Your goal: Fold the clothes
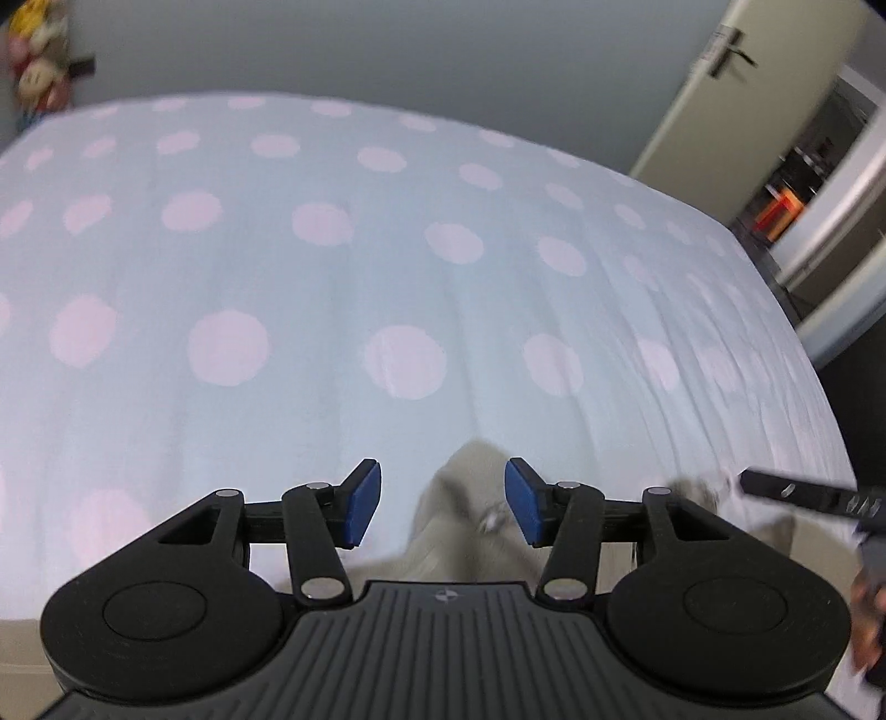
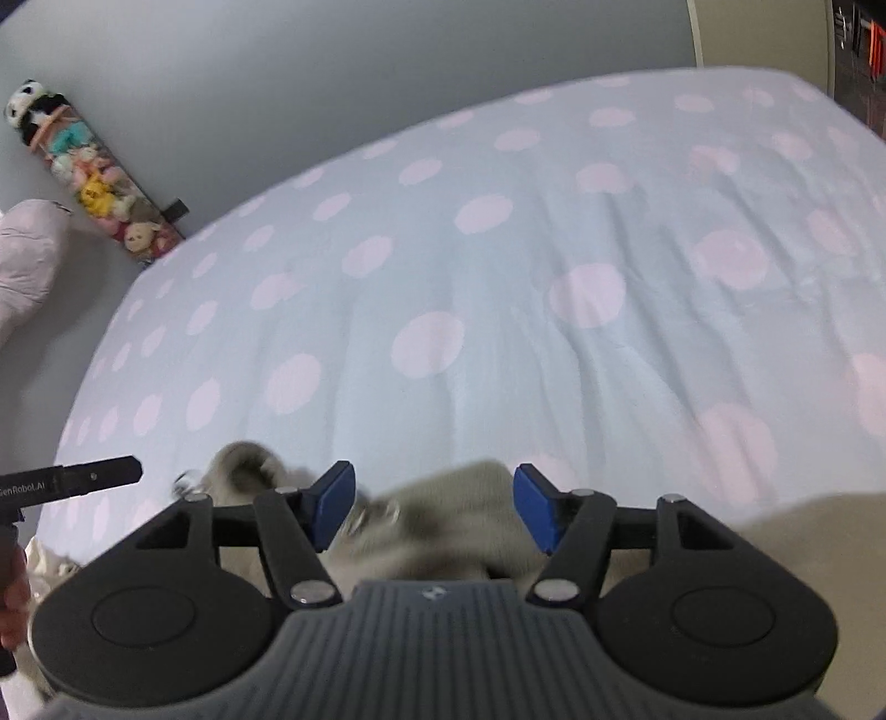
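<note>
Bed with pale blue sheet, pink polka dots, filling everything ahead of both grippers; same sheet in right wrist view, lightly creased to the right of the fingers.

Grey wall beyond the far edge of the bed. Cream door with dark handle far ahead-right of the left gripper, open doorway beside it, something orange inside, too blurred to name.

Beige-grey garment lying on the sheet right under the left gripper, bunched, motion-blurred, a small metal fitting on it near the right finger. Same garment under the right gripper, spreading off to the right behind its body; another bunched part ahead-left of the left finger.

Left gripper: jaws apart, blue pads clear of the cloth on both sides, fabric between them but not pinched. Right gripper: jaws wide apart, blue pads not pressing, cloth loose in the gap. Contact at the right pad hard to judge through blur.

Right gripper's black finger also visible at the right edge of the left view, part of a hand below it.

Row of plush toys against the wall far ahead-left of the right gripper, panda on top. Pale pink padded item at far left, unclear what.
</note>
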Available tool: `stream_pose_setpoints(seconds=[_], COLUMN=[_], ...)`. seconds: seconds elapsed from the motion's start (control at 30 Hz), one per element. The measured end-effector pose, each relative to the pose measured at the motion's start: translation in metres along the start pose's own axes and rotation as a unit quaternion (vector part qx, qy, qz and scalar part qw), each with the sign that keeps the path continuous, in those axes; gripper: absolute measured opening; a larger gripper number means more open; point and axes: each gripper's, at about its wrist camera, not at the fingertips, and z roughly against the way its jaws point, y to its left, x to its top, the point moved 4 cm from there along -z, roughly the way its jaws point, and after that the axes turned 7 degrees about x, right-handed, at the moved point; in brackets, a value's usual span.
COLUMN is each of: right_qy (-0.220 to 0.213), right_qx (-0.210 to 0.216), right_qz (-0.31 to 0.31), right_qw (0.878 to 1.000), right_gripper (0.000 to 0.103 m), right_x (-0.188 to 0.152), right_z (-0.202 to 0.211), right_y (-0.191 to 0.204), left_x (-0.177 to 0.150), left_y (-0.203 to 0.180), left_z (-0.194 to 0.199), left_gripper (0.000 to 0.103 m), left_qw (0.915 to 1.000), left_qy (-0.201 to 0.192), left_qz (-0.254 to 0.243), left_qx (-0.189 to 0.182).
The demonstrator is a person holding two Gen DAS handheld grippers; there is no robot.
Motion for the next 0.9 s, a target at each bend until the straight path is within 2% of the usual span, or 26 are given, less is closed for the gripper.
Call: stream_pose_setpoints(seconds=[0.17,0.27,0.33,0.37,0.4,0.43,0.5,0.67,0.77,0.9], right_qy=[0.039,0.061,0.071,0.073,0.072,0.072,0.059,-0.009,-0.04,-0.074], right_qx=[-0.038,-0.038,-0.026,-0.02,-0.016,-0.012,-0.007,0.025,0.039,0.055], right_qz=[0.008,-0.008,-0.014,-0.012,-0.005,0.001,0.022,0.086,0.131,0.187], right_qw=[0.998,0.997,0.997,0.997,0.997,0.997,0.998,0.996,0.99,0.978], right_gripper=[0.066,0.064,0.054,0.044,0.035,0.032,0.025,0.022,0.022,0.022], right_x=[0.003,-0.004,-0.009,-0.011,-0.013,-0.015,-0.018,-0.029,-0.06,-0.114], right_z=[-0.048,-0.06,-0.06,-0.057,-0.054,-0.05,-0.037,0.024,0.066,0.116], right_y=[-0.005,-0.013,-0.016,-0.016,-0.014,-0.013,-0.005,0.023,0.042,0.064], left_x=[0.0,-0.007,-0.012,-0.014,-0.016,-0.017,-0.02,-0.028,-0.048,-0.087], left_y=[-0.016,-0.015,-0.014,-0.014,-0.016,-0.018,-0.021,-0.036,-0.04,-0.036], left_z=[-0.046,-0.054,-0.057,-0.055,-0.051,-0.046,-0.037,0.008,0.047,0.087], left_gripper=[0.047,0.039,0.027,0.024,0.015,0.003,0.0,0.0,0.0,0.0], left_qw=[0.9985,0.9975,0.9968,0.9969,0.9971,0.9973,0.9974,0.9959,0.9926,0.99], left_qy=[0.041,0.064,0.077,0.078,0.074,0.07,0.062,0.021,-0.01,-0.025], left_qz=[-0.013,-0.01,-0.008,-0.011,-0.017,-0.024,-0.036,-0.067,-0.088,-0.101], left_qx=[0.034,0.028,0.017,0.011,0.005,-0.001,-0.012,-0.058,-0.083,-0.095])
